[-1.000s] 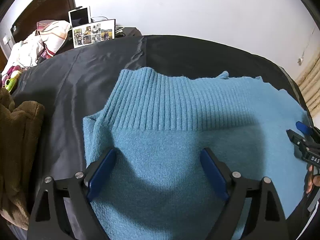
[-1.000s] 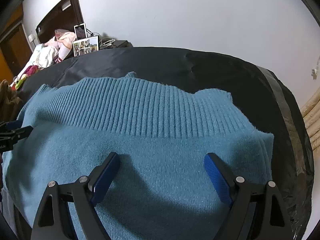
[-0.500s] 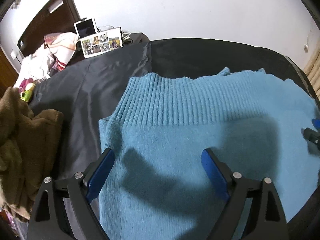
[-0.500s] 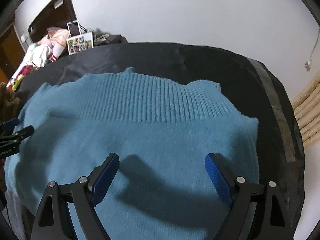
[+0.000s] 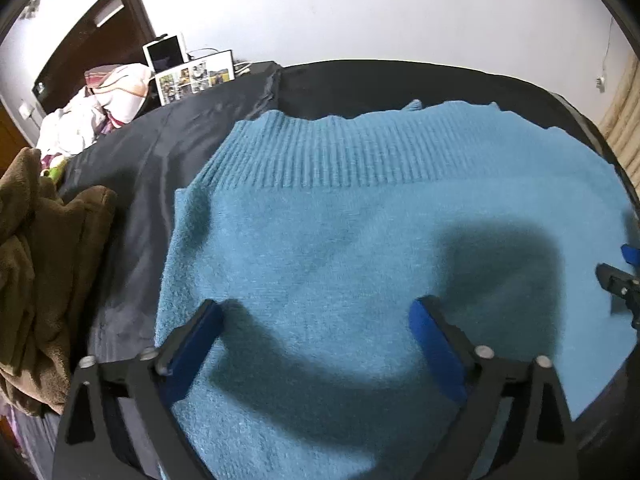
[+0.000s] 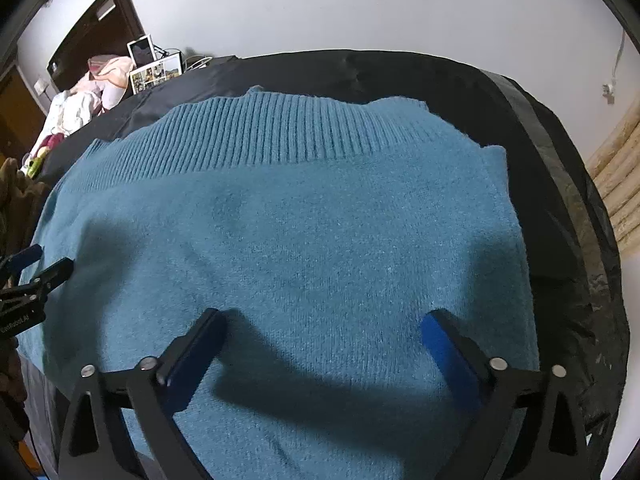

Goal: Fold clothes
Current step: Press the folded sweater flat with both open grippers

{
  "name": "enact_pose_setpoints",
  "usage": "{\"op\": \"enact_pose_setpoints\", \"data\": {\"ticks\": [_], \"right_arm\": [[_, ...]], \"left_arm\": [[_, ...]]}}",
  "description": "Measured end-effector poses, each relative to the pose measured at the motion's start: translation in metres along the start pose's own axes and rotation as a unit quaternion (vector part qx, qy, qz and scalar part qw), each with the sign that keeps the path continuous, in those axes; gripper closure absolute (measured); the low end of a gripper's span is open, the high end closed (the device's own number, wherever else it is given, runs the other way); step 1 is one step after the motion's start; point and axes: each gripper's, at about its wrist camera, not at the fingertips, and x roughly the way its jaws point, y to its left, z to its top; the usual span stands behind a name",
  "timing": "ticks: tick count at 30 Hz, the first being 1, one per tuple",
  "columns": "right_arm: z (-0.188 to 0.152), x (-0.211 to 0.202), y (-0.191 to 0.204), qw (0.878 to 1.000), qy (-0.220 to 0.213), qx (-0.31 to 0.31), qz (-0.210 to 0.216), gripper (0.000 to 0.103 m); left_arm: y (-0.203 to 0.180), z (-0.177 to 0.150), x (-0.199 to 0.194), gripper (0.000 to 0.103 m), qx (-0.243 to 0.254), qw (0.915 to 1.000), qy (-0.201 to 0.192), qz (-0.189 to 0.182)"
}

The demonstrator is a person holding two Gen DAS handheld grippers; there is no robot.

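Note:
A teal knit sweater lies folded and flat on a black sheet, its ribbed band toward the far wall. It also shows in the right wrist view. My left gripper hovers open and empty above the sweater's near left part. My right gripper hovers open and empty above its near right part. The right gripper's tips show at the right edge of the left wrist view. The left gripper's tips show at the left edge of the right wrist view.
A brown fleece garment is heaped left of the sweater. Further back lie pink and white clothes, a photo frame and a tablet by a dark wooden headboard. The black sheet's right edge drops off.
Both grippers have risen and drawn back from the sweater, so more of it and the sheet shows. Both stay open. The sweater has not moved.

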Motion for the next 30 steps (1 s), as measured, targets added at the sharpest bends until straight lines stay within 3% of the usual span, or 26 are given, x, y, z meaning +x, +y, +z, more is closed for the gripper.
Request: {"op": "enact_pose_setpoints", "data": {"ticks": [5, 15, 23, 30], "right_arm": [[-0.005, -0.001, -0.001, 1.0, -0.022, 0.001, 0.0, 0.001], [-0.016, -0.004, 0.001, 0.998, -0.069, 0.006, -0.003, 0.001], [-0.021, -0.004, 0.003, 0.996, -0.087, -0.002, 0.009, 0.001], [-0.034, -0.005, 0.003, 0.991, -0.079, -0.1, 0.033, 0.001]], "left_arm": [[0.012, -0.001, 0.007, 0.001, -0.039, 0.9987, 0.009, -0.03], [0.016, -0.011, 0.006, 0.001, -0.053, 0.9978, -0.021, -0.033], [0.017, -0.005, 0.0, 0.001, -0.072, 0.996, 0.043, -0.03], [-0.01, -0.033, -0.026, 0.001, -0.065, 0.9957, 0.06, -0.025]]}}
